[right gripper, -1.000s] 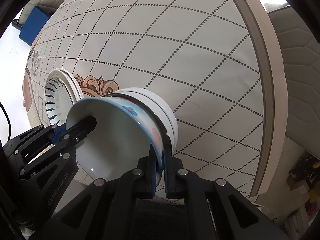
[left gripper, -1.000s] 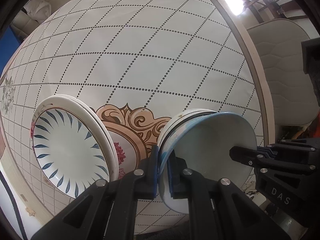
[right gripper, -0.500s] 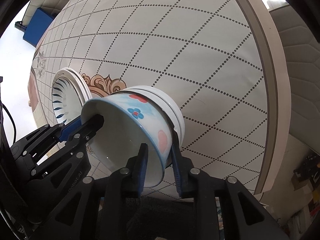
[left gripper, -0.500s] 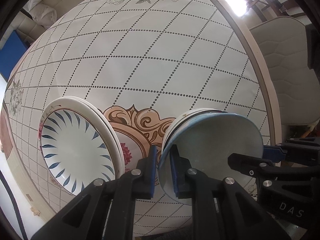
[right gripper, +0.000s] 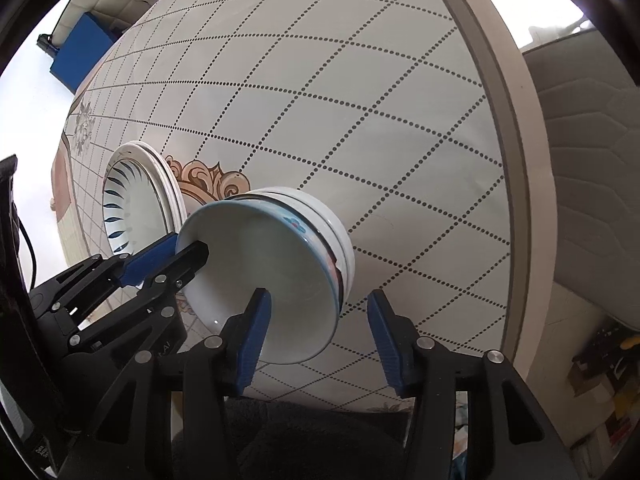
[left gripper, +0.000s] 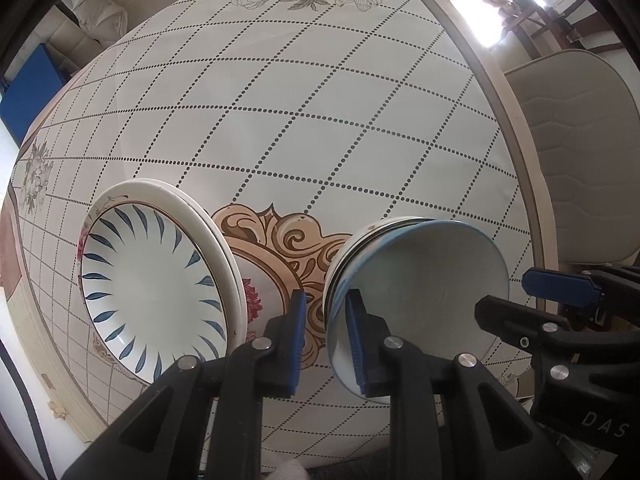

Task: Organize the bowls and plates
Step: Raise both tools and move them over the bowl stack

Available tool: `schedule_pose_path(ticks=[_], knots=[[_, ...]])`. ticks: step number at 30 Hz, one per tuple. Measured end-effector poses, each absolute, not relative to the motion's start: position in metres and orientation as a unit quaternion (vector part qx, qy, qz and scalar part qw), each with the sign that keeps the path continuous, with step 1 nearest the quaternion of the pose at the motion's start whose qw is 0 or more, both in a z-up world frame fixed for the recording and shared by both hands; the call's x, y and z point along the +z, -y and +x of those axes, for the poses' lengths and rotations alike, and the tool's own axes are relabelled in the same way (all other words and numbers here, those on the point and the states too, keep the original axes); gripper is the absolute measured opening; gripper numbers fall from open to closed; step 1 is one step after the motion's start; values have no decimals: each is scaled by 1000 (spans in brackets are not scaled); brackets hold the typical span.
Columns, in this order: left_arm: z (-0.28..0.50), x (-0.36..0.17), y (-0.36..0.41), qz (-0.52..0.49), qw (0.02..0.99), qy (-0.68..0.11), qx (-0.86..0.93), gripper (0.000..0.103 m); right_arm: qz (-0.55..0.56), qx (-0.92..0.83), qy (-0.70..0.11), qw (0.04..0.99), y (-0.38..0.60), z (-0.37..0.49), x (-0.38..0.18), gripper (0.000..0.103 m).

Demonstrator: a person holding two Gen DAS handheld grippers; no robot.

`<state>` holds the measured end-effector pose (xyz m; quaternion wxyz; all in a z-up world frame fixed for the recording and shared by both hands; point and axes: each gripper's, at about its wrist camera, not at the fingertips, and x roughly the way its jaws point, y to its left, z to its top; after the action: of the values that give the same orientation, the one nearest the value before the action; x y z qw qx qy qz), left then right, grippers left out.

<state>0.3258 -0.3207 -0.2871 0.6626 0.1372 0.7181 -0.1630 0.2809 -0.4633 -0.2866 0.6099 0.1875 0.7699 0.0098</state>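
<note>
A pale blue bowl (left gripper: 424, 296) with red and blue flowers on its outside (right gripper: 264, 280) sits nested on top of a stack of white bowls (right gripper: 340, 236) on the table. My left gripper (left gripper: 326, 338) straddles the bowl's left rim. Its jaws are opening, with a gap between the outer pad and the rim. My right gripper (right gripper: 320, 332) straddles the near right rim. Its jaws are also opening and the pads stand clear of the rim on both sides. A stack of plates (left gripper: 152, 288), the top one with blue leaf strokes (right gripper: 132, 208), lies to the left of the bowls.
The round table (left gripper: 320, 120) has a dotted diamond cloth and a wooden edge (right gripper: 516, 160). A padded beige chair (left gripper: 580, 140) stands past that edge on the right. A blue box (right gripper: 84, 44) and cushions lie on the floor beyond the table.
Both grippers were shut on the top bowl's rim a second ago and have since opened off it. The bowl rests in the stack. Neither hand has shifted much.
</note>
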Motion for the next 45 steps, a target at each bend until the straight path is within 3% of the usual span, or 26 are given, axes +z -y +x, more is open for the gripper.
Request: schedule_pose_path(ticks=[2, 4, 6, 7, 9, 14, 30, 45], knots=[[322, -276, 318, 140, 678, -703, -161, 24, 160, 1, -761, 629, 463, 278, -277, 60], [319, -260, 314, 136, 697, -686, -155, 34, 133, -11, -747, 652, 461, 273, -265, 83], [317, -245, 308, 124, 714, -672, -150, 44, 107, -24, -732, 672, 461, 267, -253, 90], [314, -238, 304, 118, 721, -667, -146, 49, 97, -29, -725, 681, 460, 263, -247, 90], [306, -223, 299, 108, 735, -655, -139, 74, 87, -36, -711, 697, 460, 254, -233, 90], [271, -184, 285, 104, 767, -623, -118, 84, 82, -58, -676, 730, 460, 224, -198, 90], [208, -93, 251, 61, 824, -556, -86, 84, 51, -106, -580, 806, 439, 141, -82, 90], [198, -74, 252, 42, 840, -534, -90, 84, 42, -96, -542, 834, 439, 134, -33, 90]])
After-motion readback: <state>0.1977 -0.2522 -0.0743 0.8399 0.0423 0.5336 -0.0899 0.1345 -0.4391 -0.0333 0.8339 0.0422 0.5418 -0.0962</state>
